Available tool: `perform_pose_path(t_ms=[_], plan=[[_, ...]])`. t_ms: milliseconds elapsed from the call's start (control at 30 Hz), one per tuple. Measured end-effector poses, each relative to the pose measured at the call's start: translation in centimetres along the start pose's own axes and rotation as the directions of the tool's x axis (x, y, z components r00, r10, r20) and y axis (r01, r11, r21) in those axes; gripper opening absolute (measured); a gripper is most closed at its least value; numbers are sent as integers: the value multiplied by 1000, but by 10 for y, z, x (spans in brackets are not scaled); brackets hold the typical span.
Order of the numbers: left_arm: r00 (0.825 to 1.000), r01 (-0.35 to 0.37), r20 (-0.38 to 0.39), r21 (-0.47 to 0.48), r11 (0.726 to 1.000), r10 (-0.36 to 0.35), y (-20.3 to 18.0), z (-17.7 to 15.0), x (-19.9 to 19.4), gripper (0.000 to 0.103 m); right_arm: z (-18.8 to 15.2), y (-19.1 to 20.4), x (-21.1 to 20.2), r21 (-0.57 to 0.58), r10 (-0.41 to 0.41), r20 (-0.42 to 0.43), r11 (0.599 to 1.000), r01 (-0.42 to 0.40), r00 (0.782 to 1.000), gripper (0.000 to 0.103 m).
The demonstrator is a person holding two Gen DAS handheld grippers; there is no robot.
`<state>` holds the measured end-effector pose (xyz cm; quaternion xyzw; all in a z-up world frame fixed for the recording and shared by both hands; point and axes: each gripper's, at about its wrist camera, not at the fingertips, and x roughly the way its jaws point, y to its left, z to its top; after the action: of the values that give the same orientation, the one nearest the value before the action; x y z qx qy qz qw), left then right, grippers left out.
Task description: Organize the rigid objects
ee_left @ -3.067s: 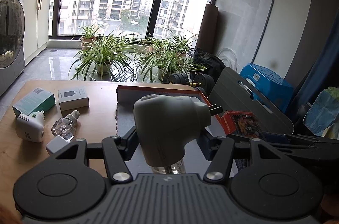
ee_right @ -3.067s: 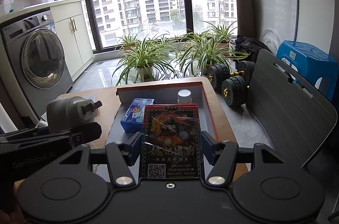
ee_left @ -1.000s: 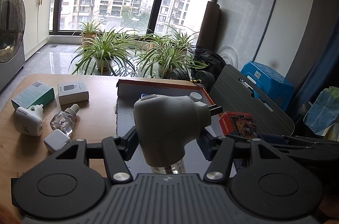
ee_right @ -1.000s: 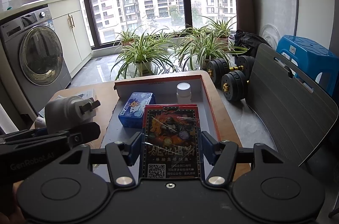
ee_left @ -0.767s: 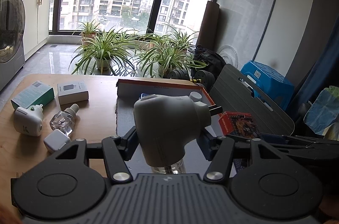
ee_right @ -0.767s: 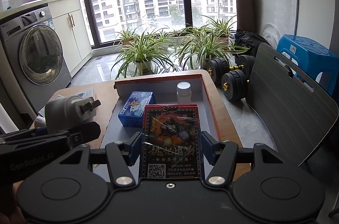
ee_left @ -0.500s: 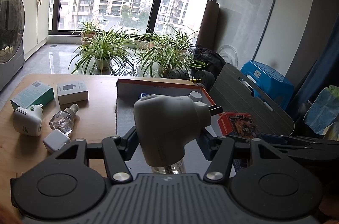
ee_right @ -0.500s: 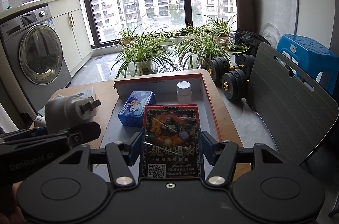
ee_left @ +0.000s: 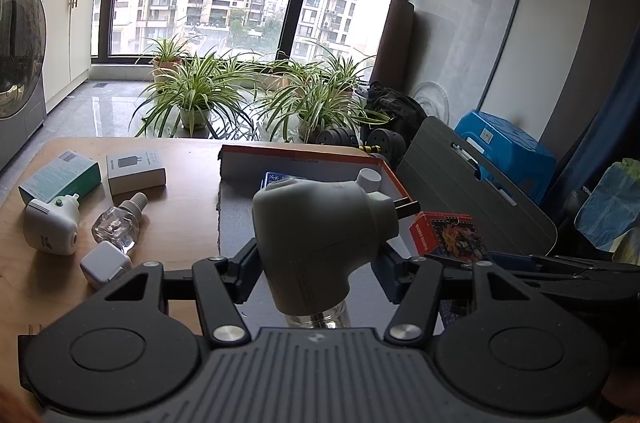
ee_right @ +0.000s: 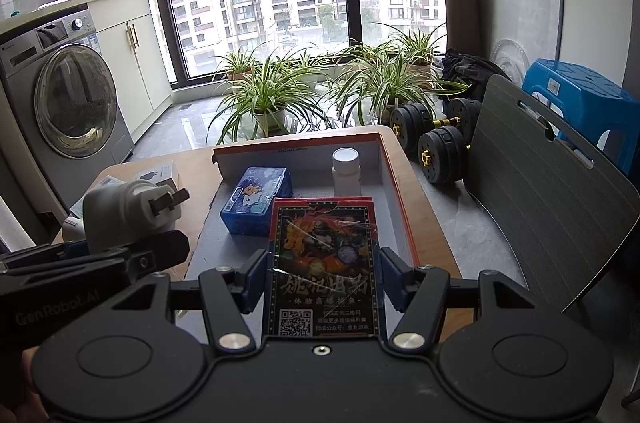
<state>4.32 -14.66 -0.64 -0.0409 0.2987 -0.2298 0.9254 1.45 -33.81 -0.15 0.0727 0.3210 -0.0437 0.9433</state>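
My left gripper (ee_left: 316, 273) is shut on a grey plug-in vaporizer (ee_left: 316, 227) with a clear bottle under it, held above the near end of a shallow orange-rimmed box (ee_left: 304, 159). The same vaporizer (ee_right: 124, 211) shows at the left of the right wrist view. My right gripper (ee_right: 322, 273) is shut on a red-edged card pack (ee_right: 322, 259) with a QR code, over the same box (ee_right: 394, 183). Inside the box lie a blue tin (ee_right: 258, 199) and a white bottle (ee_right: 346, 169).
On the wooden table (ee_left: 184, 199) left of the box lie a white vaporizer (ee_left: 50, 225), a clear refill bottle (ee_left: 118, 221), a white cube adapter (ee_left: 105, 263), a white carton (ee_left: 136, 169) and a green carton (ee_left: 60, 177). A grey chair back (ee_right: 548, 183) stands right of the table.
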Motion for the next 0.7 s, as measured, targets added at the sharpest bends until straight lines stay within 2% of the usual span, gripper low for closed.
perform_pose_path(t_ms=[700], plan=[[1000, 0, -21, -5, 1000, 0, 0, -4, 5, 59, 6, -1, 7, 8, -2, -30, 1000, 2, 1000, 71]])
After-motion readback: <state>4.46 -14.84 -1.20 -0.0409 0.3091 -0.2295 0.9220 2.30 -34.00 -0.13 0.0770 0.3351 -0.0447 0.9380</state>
